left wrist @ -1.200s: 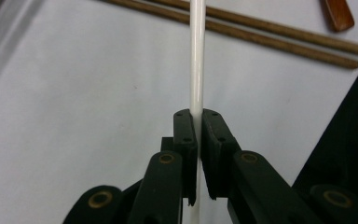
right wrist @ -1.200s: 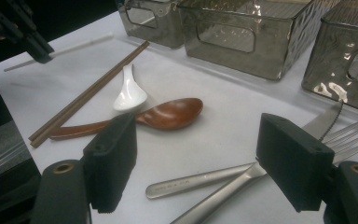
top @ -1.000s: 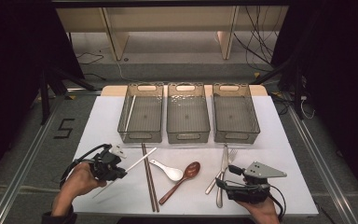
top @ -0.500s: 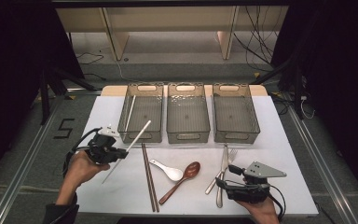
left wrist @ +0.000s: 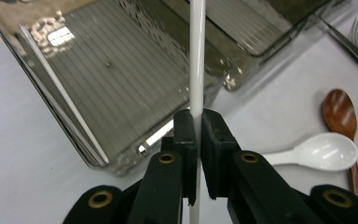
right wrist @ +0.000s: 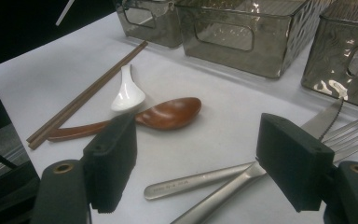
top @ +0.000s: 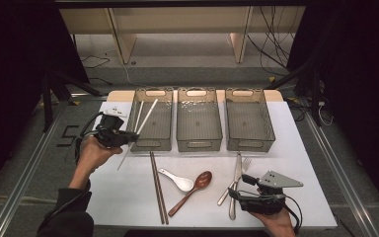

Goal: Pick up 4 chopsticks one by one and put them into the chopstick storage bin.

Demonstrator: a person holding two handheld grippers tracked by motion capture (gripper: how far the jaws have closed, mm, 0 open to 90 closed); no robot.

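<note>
My left gripper [top: 128,137] is shut on a white chopstick [top: 145,118], which slants up over the near end of the left bin [top: 150,144]. In the left gripper view the chopstick [left wrist: 196,56] runs straight up from between the closed jaws of my left gripper [left wrist: 198,121]. A second white chopstick [left wrist: 60,88] lies inside that bin along its left wall. My right gripper [top: 237,186] rests open at the front right. In the right gripper view its jaws [right wrist: 200,154] stand wide over the handles of a knife [right wrist: 214,205] and a fork [right wrist: 191,186], touching neither.
Two more smoked bins [top: 199,143] [top: 250,143] stand in a row beside the left one. On the white mat [top: 301,163] lie a pair of brown chopsticks [top: 157,187], a white spoon [top: 177,180] and a wooden spoon [top: 195,187].
My left hand has risen and moved away from me toward the left bin, carrying the white chopstick. The right hand and its gripper have stayed put.
</note>
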